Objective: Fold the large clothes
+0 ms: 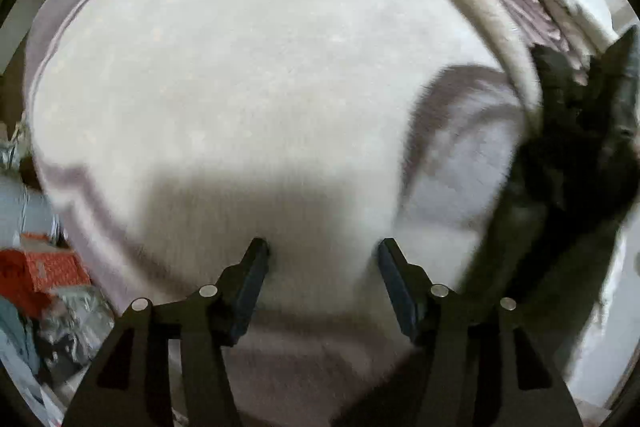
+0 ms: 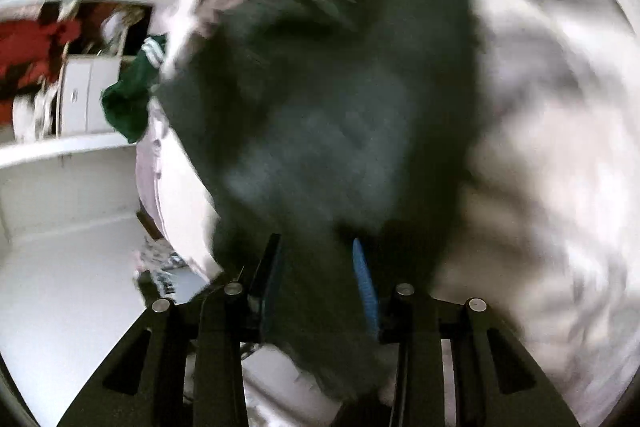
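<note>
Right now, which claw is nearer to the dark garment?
Right. The right claw has the dark garment between its fingers, though blur hides any grip. The left claw stands open over the white fleece, the garment off to its side.

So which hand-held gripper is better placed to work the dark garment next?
Right. The right hand-held gripper has the dark garment between its fingers. The left hand-held gripper stands open over the white blanket, with the garment off to its side.
</note>
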Motion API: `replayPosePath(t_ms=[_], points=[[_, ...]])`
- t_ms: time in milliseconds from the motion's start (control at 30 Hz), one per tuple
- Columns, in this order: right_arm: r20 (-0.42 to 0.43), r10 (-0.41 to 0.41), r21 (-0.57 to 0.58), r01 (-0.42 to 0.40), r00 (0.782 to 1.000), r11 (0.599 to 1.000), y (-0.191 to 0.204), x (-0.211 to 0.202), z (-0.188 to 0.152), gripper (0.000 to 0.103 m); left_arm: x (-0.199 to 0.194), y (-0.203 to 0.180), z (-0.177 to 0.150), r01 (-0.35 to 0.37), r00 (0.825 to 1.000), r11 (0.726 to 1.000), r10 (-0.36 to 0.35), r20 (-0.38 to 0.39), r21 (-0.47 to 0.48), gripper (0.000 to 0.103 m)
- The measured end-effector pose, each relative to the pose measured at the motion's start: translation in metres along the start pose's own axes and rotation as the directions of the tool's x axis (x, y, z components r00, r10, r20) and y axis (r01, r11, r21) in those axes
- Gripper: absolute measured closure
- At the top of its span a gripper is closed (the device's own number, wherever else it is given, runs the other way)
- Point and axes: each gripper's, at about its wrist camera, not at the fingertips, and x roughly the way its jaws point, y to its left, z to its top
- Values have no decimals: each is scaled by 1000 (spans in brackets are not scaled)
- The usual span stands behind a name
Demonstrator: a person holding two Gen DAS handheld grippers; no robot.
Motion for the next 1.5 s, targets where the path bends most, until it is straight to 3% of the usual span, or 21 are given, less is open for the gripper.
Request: replayPosePath(t_ms=[67, 167, 233, 267, 300, 433, 533, 633, 700, 833, 900, 967, 1067, 1133, 1167, 1200, 1233, 1267, 1300, 1367, 1500], points=[[2, -26, -107, 26, 1000, 994, 40, 17, 40, 65, 12, -1, 4, -12, 1000, 1000, 12, -4, 23, 40], [-42, -191, -168, 181, 981, 969, 80, 66, 86, 66, 13, -5, 3, -41, 999, 998, 39, 27, 52, 36], [-90, -278, -122, 266, 956, 956, 80, 104, 111, 66, 13, 0, -1, 13, 998, 999, -15, 63, 38, 22], [-92, -319, -115, 308, 943, 944, 77, 120, 120, 66, 14, 4, -2, 98, 991, 995, -99, 85, 22, 0], [-85, -357, -131, 344, 930, 930, 76, 133, 127, 67, 16, 5, -2, 138, 985, 990, -139, 102, 12, 0], [-103, -393, -79, 387, 914, 919, 64, 147, 140, 66, 21, 1, 0, 104, 990, 994, -102, 93, -17, 0], [-105, -394, -142, 378, 913, 915, 76, 122, 137, 65, 18, -17, 3, 56, 998, 997, -59, 38, 61, 0], [-59, -298, -187, 283, 953, 941, 88, 77, 118, 65, -2, -13, -2, 55, 998, 997, -57, 36, 54, 0], [-86, -225, -200, 204, 971, 958, 94, 58, 103, 65, -21, 3, -6, 35, 998, 999, -35, 46, 6, 0], [-212, -256, -273, 195, 943, 942, 76, 82, 51, 66, -55, 22, -15, 8, 997, 996, -2, 73, -92, 0], [-188, -295, -272, 239, 937, 932, 57, 114, 40, 66, -70, 26, -18, 4, 996, 993, 6, 92, -116, 0], [-172, -306, -245, 261, 936, 934, 41, 144, 42, 66, -85, 7, -10, 27, 992, 994, -14, 122, -103, 0], [-198, -322, -278, 262, 926, 924, 50, 137, 45, 66, -86, -52, 14, 74, 986, 996, -65, 156, -54, 0], [-262, -214, -223, 157, 941, 962, 41, 114, 51, 66, -96, -79, 22, 151, 971, 988, -145, 189, -18, 4], [-281, -141, -165, 97, 949, 981, 30, 95, 54, 65, -98, -96, 26, 196, 961, 981, -191, 200, -5, 14], [-274, -76, -101, 50, 959, 994, 15, 72, 57, 65, -95, -114, 31, 247, 948, 969, -244, 203, 10, 39], [-238, -40, -66, 25, 970, 998, 0, 47, 60, 63, -89, -129, 39, 274, 943, 961, -273, 190, 20, 54], [-199, -35, -52, 25, 979, 998, -13, 27, 63, 60, -80, -144, 45, 290, 943, 957, -291, 165, 27, 80], [-157, -45, -37, 40, 987, 998, -28, 5, 67, 60, -68, -158, 49, 309, 941, 951, -309, 138, 27, 89], [-93, -64, 12, 65, 994, 998, -59, -23, 79, 59, -42, -176, 55, 310, 946, 951, -310, 97, 12, 88], [-28, -36, 129, 39, 999, 991, -134, -39, 113, 50, 23, -187, 64, 184, 983, 983, -184, 6, 6, 94]])
